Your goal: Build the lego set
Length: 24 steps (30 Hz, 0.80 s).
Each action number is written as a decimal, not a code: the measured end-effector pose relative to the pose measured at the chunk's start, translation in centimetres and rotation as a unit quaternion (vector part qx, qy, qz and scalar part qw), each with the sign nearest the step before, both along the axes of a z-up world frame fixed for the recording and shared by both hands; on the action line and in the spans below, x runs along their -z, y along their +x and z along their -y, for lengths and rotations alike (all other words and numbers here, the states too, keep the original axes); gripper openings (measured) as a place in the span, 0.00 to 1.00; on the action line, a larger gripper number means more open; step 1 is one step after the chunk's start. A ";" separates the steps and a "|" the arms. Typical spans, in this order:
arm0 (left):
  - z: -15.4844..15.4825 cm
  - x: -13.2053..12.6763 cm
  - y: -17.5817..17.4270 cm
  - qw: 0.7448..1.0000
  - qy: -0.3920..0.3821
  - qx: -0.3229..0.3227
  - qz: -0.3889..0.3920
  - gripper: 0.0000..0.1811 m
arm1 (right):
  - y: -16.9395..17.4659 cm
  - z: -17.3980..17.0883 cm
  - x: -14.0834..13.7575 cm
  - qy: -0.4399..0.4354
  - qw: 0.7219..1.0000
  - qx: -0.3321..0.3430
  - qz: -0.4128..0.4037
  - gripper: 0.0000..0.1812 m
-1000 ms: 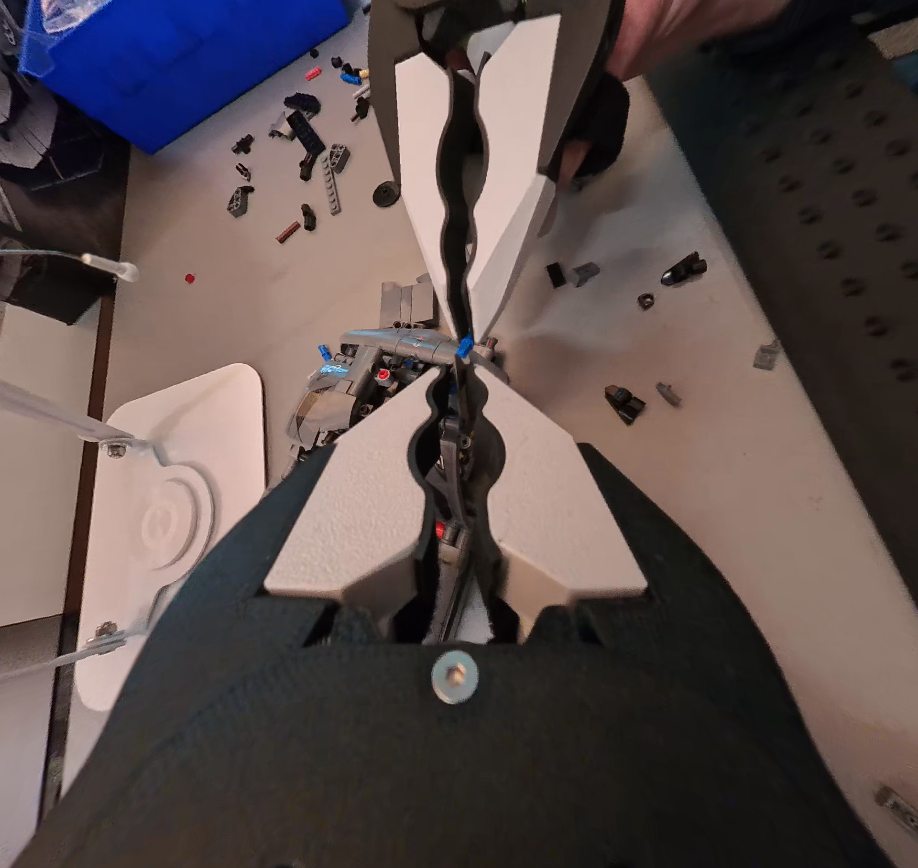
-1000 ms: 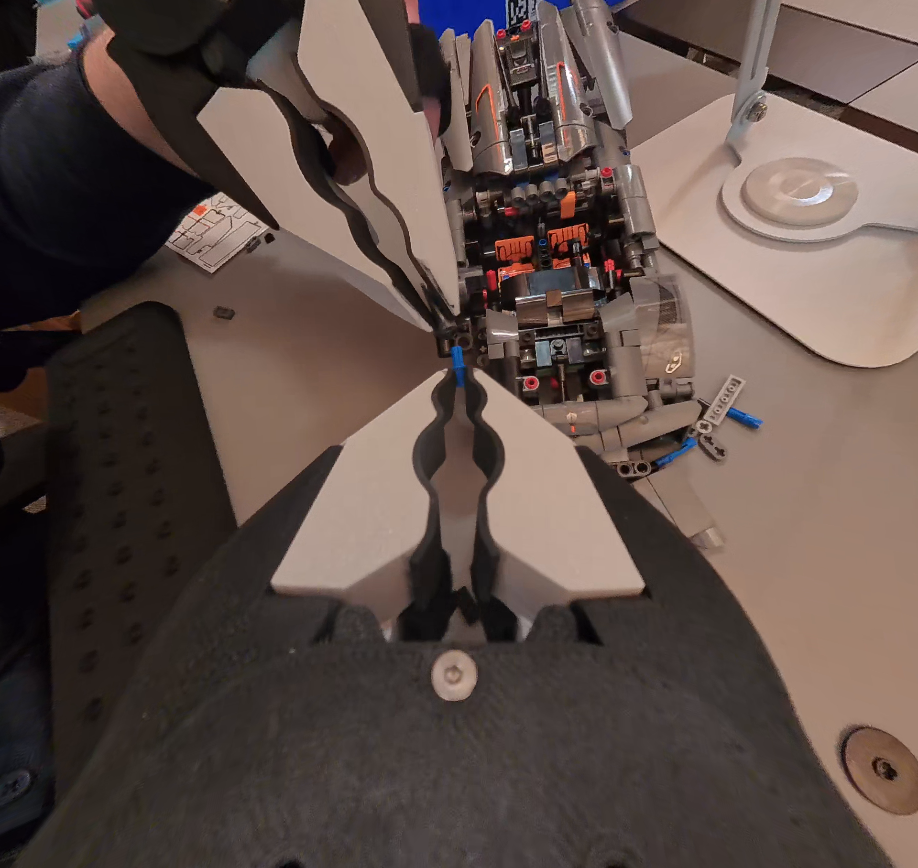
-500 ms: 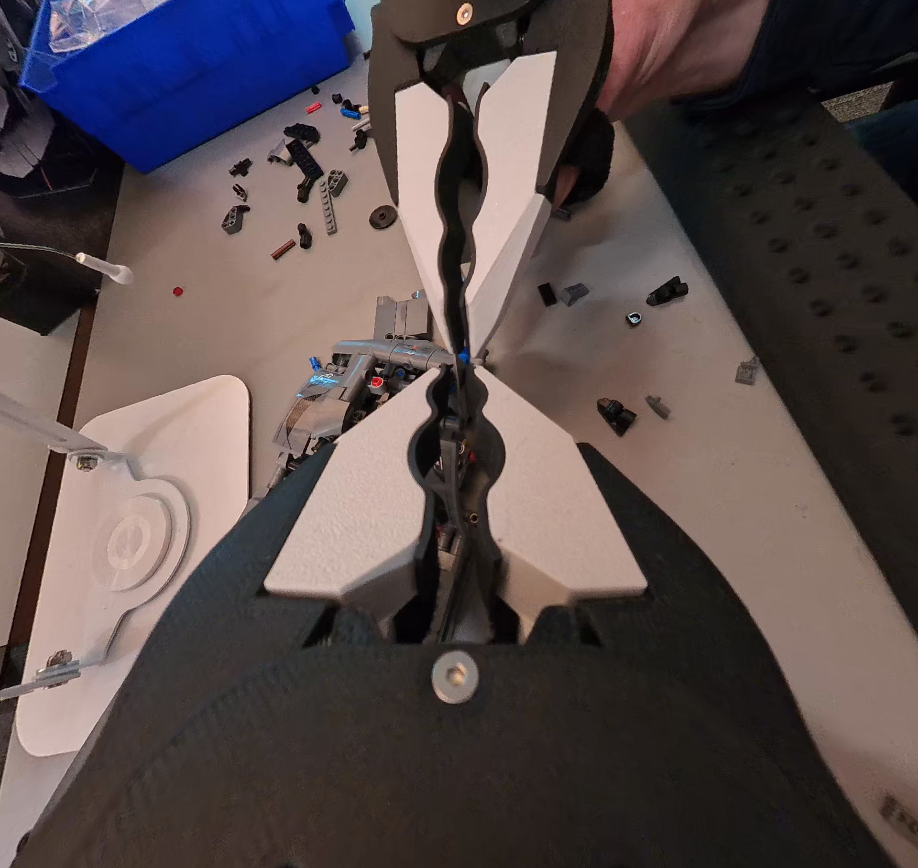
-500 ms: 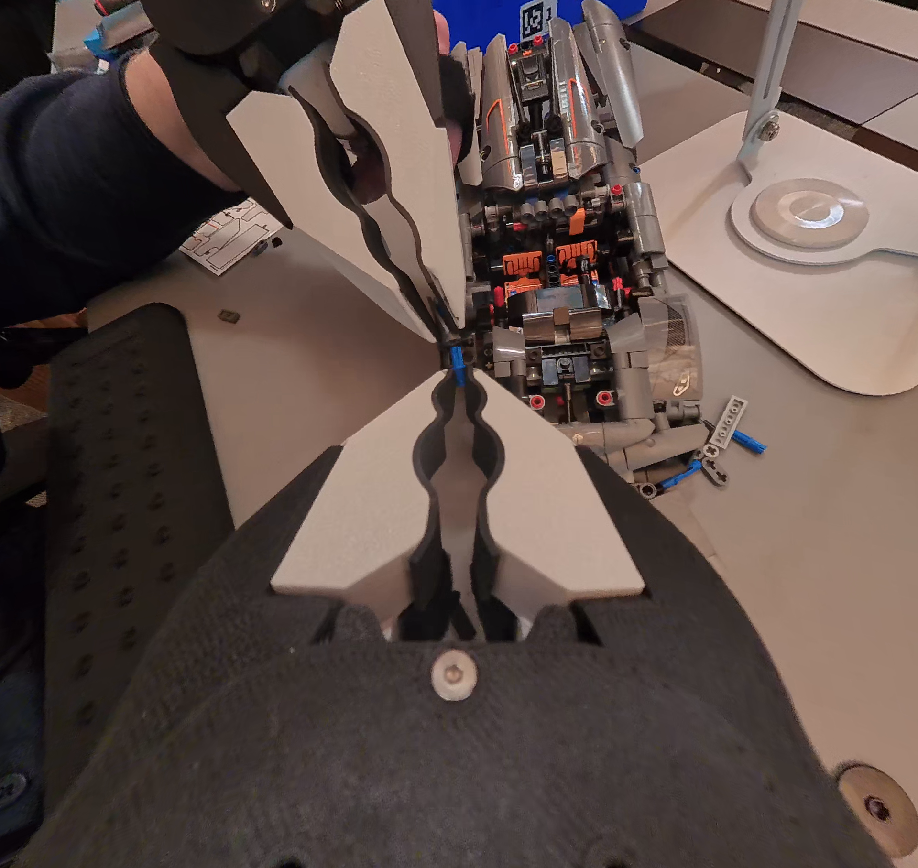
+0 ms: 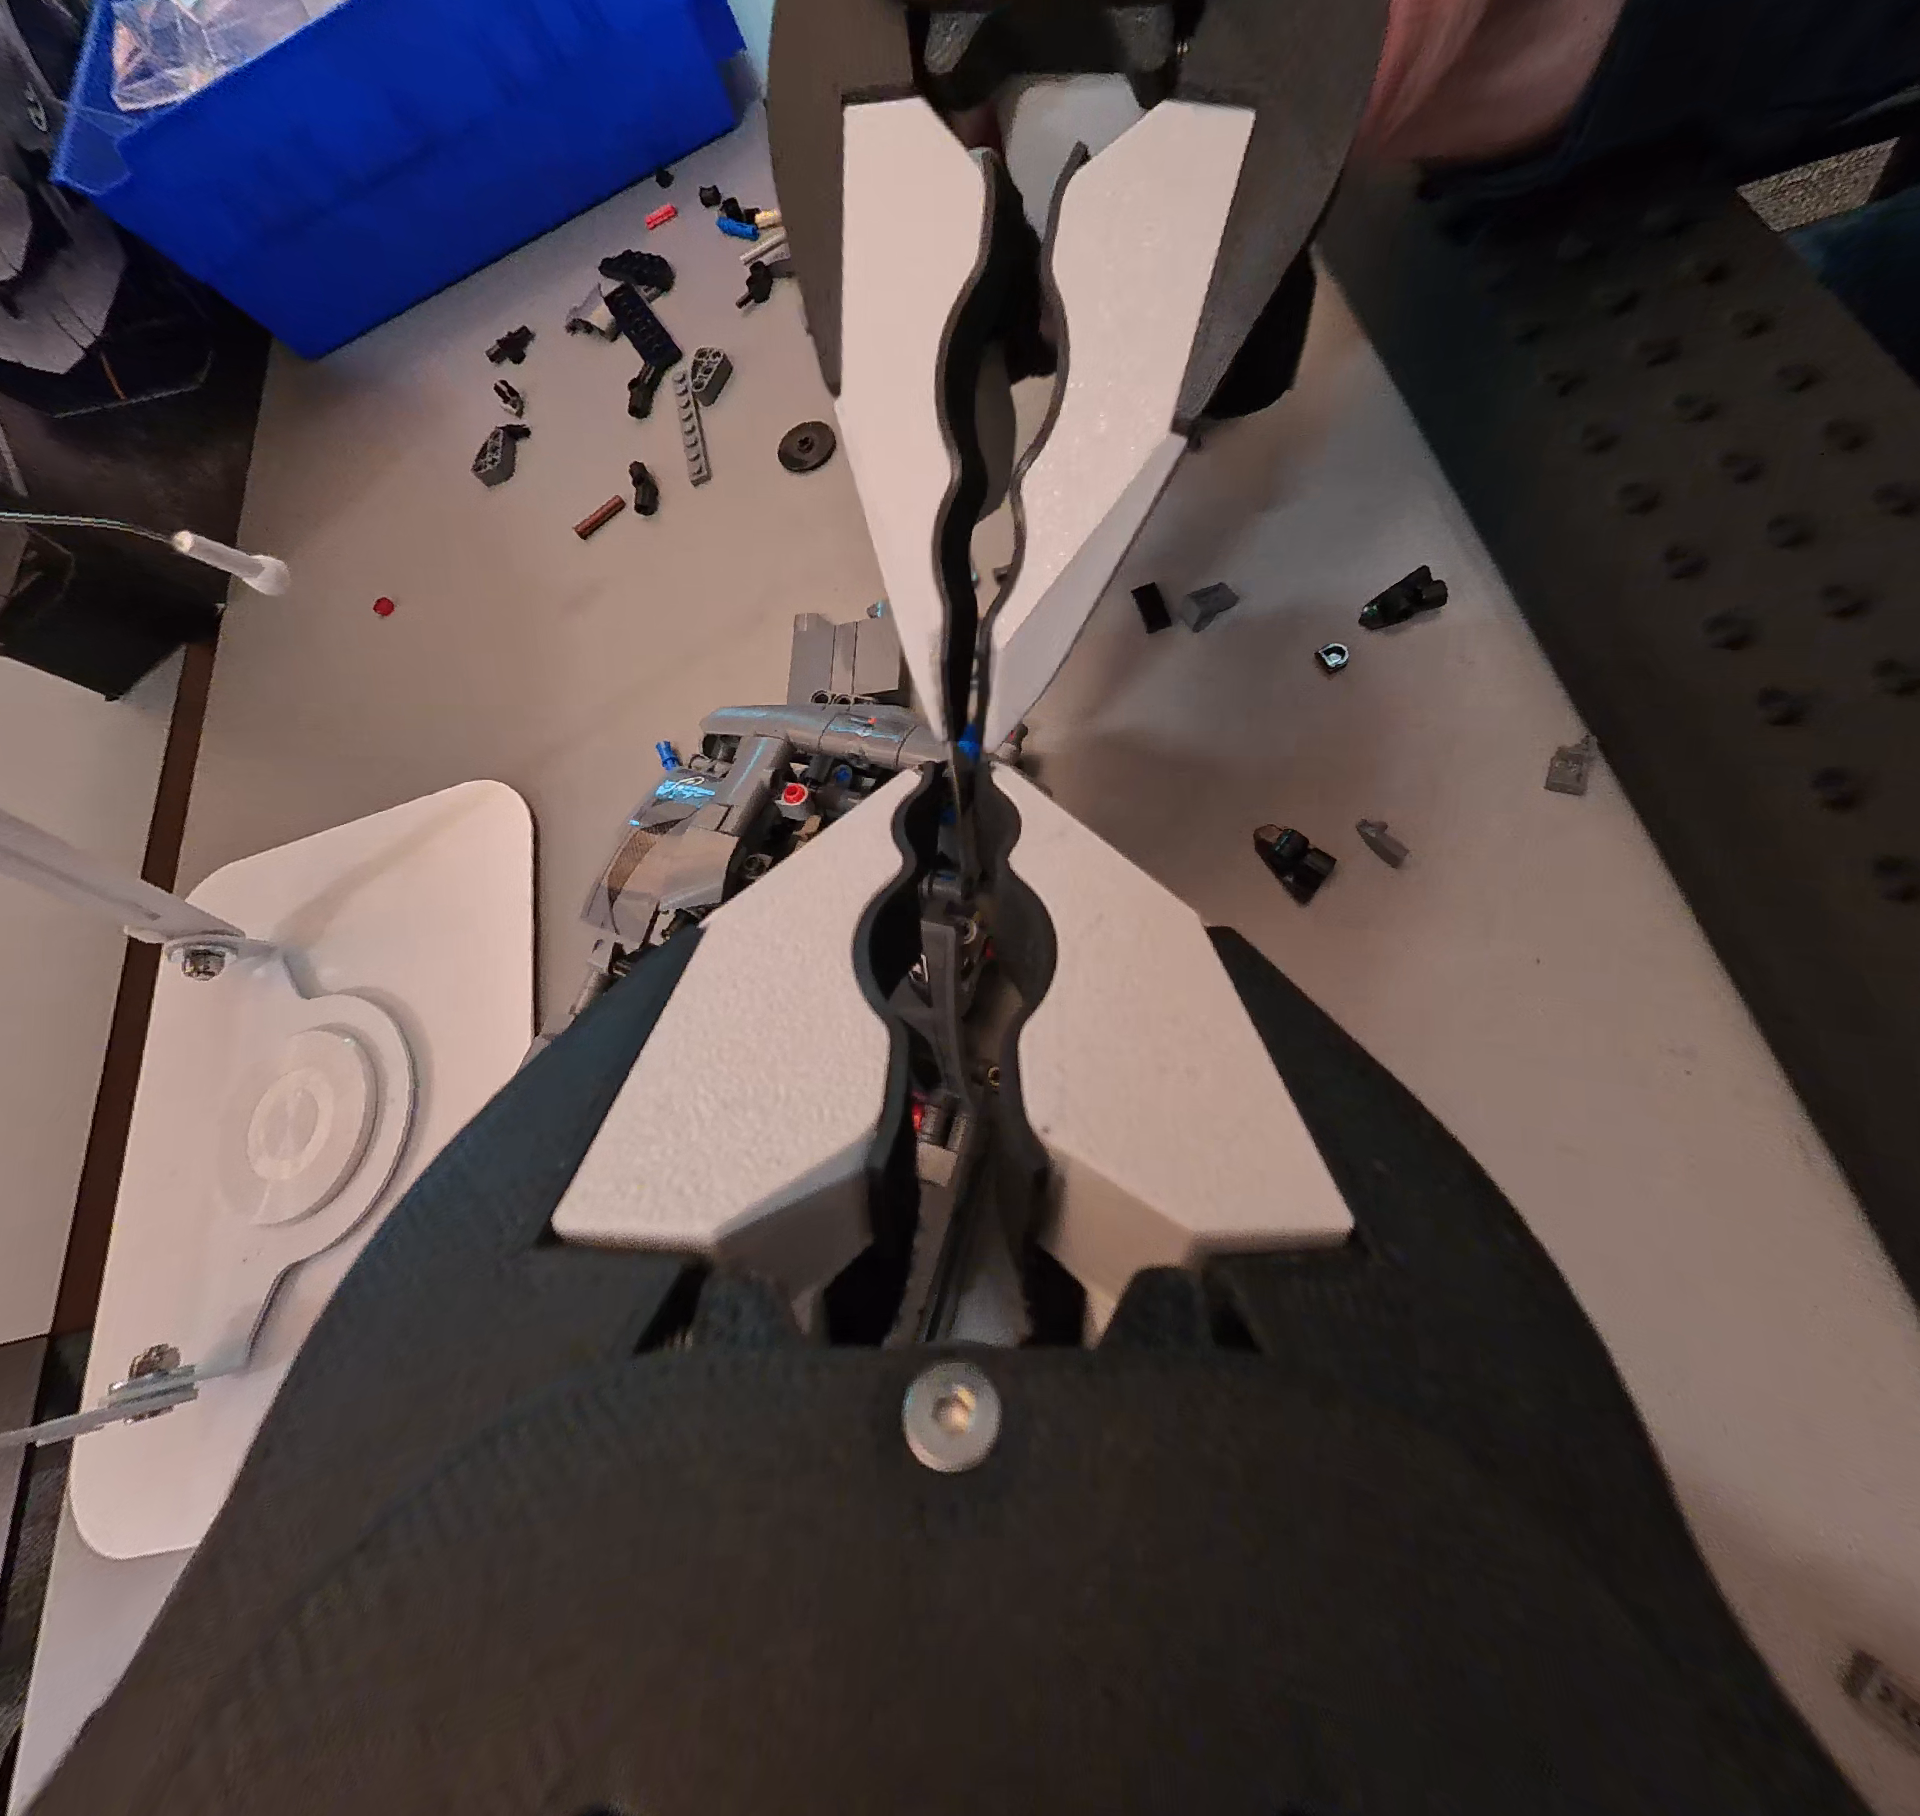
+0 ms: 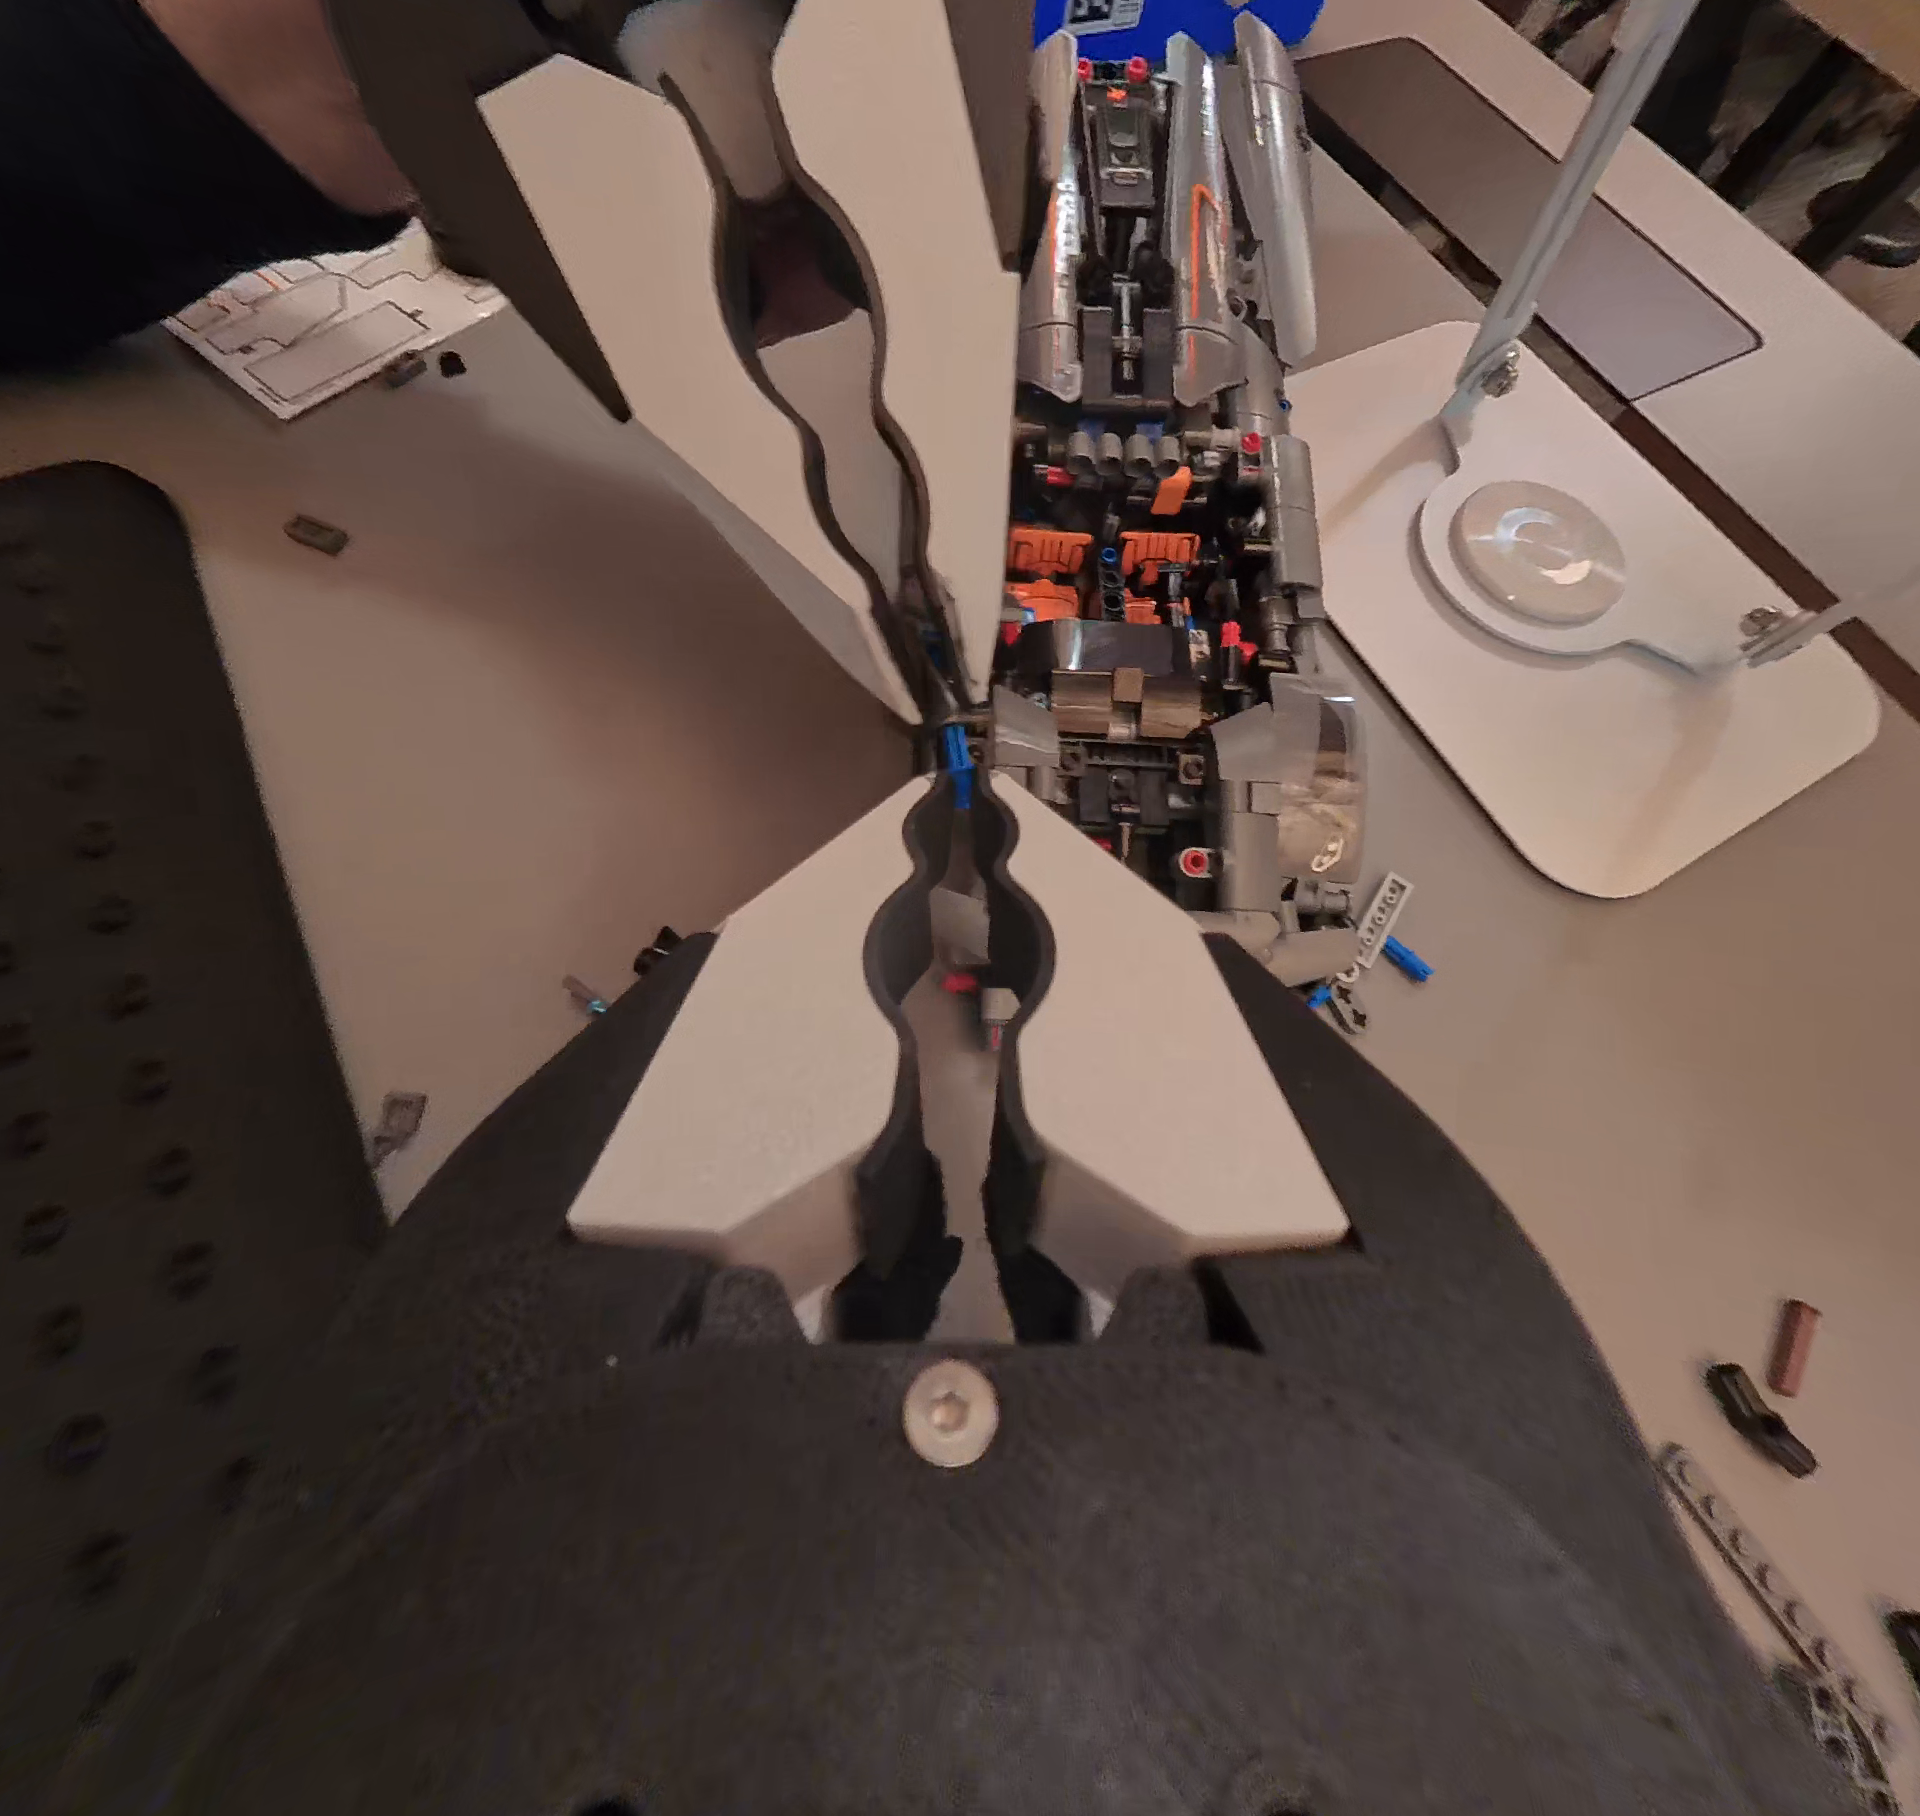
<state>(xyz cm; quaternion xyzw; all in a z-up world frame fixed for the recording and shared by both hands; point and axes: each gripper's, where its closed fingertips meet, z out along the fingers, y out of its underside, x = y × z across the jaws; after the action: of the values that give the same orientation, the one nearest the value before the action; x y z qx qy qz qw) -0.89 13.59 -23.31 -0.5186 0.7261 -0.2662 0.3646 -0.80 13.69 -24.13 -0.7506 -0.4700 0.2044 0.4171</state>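
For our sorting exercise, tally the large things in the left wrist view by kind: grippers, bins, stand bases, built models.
Grippers: 2, left gripper and right gripper, the right pinching a blue pin
Blue bin: 1
White stand base: 1
Lego model: 1
Total: 5

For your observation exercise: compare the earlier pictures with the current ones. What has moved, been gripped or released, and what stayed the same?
Both grippers closed in: the right gripper and left gripper now meet tip to tip, each looming larger in the other's view. The small blue plastic pin stays pinched by the right gripper, at the left gripper's dark grey piece. The grey-and-orange brick car model stays on the table.
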 end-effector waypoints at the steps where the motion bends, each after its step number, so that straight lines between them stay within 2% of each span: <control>1: 0.0 0.0 0.0 1.000 -0.003 0.001 0.000 0.02 | 0.0 0.0 0.0 0.001 1.000 -0.001 0.002 0.00; 6: 0.0 0.0 0.0 1.000 -0.005 0.000 0.002 0.02 | 0.0 -0.1 0.0 0.022 1.000 0.000 0.014 0.00; 14: -0.1 -0.1 0.0 1.000 -0.017 -0.005 0.007 0.01 | 0.0 -0.6 -0.1 0.102 0.992 0.008 0.069 0.00; 18: -0.3 -0.2 0.1 1.000 -0.021 -0.012 0.007 0.01 | 0.0 -0.8 -0.2 0.133 0.986 0.022 0.097 0.00; 24: -0.6 -0.3 0.2 0.999 -0.031 -0.026 0.010 0.01 | 0.2 -1.1 -0.3 0.141 0.984 0.056 0.098 0.00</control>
<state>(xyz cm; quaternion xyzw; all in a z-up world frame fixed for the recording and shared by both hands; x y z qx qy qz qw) -0.67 14.23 -23.02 -0.5455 0.7003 -0.2838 0.3626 -0.61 14.84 -23.82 -0.7254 -0.4901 0.0380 0.4818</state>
